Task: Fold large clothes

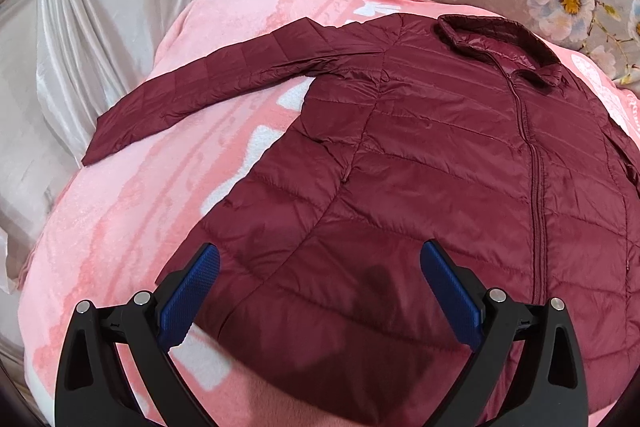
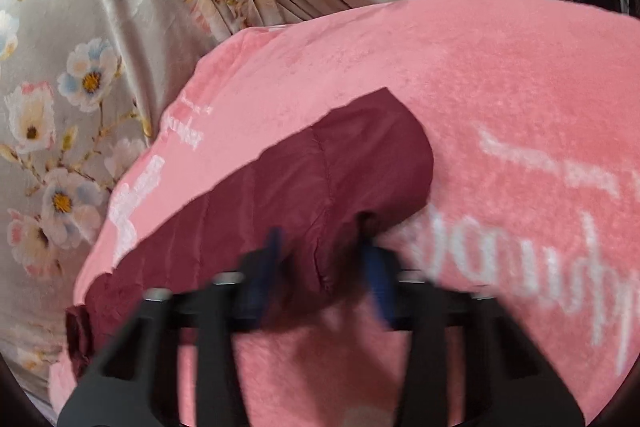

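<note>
With the right tongs clenched on the sleeve (left tongs released), slick fabric could be lost.

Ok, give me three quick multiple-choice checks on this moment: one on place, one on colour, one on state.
1. Where does the jacket lie?
A. on a pink blanket
B. on a wooden floor
C. on a hanger

2. What colour is the jacket?
A. navy
B. maroon
C. mustard

3. How is the front zipper?
A. fully open
B. torn off
C. closed up to the collar

Answers:
1. A: pink fleece shows all around the jacket in both wrist views.
2. B: body and the sleeve are the same deep red.
3. C: the zipper line runs unbroken, with the two front panels joined.

For reference, the left hand-held gripper hovers open over the hem; the right hand-held gripper is blurred, its jaws on either side of the other sleeve.
</note>
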A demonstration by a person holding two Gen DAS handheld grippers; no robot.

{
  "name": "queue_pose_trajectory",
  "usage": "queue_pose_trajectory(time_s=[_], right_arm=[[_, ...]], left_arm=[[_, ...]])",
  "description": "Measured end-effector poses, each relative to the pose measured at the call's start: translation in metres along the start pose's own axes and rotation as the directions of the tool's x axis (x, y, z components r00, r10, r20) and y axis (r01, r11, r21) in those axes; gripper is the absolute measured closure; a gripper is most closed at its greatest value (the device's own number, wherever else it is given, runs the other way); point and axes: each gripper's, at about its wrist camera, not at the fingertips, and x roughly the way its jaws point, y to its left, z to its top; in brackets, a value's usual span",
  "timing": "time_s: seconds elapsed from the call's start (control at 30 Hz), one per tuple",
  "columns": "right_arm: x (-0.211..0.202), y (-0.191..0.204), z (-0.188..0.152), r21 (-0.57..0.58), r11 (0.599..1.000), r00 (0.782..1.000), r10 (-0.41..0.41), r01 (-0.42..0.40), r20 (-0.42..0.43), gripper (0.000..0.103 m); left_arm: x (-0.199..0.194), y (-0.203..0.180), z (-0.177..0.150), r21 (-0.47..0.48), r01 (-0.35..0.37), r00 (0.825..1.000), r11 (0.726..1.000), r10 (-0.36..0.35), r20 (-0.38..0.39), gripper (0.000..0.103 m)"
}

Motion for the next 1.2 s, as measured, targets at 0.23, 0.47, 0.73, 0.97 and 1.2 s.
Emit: queue_pose_trajectory(time_s=[0.23,0.47,0.73,0.97,1.2], right_arm=[[-0.048,0.163,-0.008,-0.319,0.920,0.958,0.271,-0.230,0.090,0.097],[-0.082,0.353,-0.144,-0.642,0.545,0.820,0.515,-0.539,-0.251,0.097],[-0.057,0.415,-0.330,-0.697,0.255,0.733,0.378,-0.670,-0.566,0.096],[-0.046,0.401,-0.420,-0.702,0.159,0.716,0.244,-0.694,-0.654,0.086],[-0.064,0.381,-0.417,-0.650,0.158,0.667,0.244,-0.743,-0.704,0.057]], left_arm=[[0.010,0.003,0.009,-0.013,-0.018,1.000,1.000,0.018,0.002,0.005],[0.020,0.022,0.012,-0.061,-0.009,1.000,0.998,0.007,-0.019,0.005],[0.031,0.054,0.012,-0.099,0.005,0.999,0.995,-0.009,-0.035,0.005],[0.036,0.067,0.016,-0.115,0.046,0.998,0.992,-0.050,-0.029,0.005],[0.040,0.060,0.035,-0.163,0.232,0.969,0.959,-0.242,-0.048,0.005]])
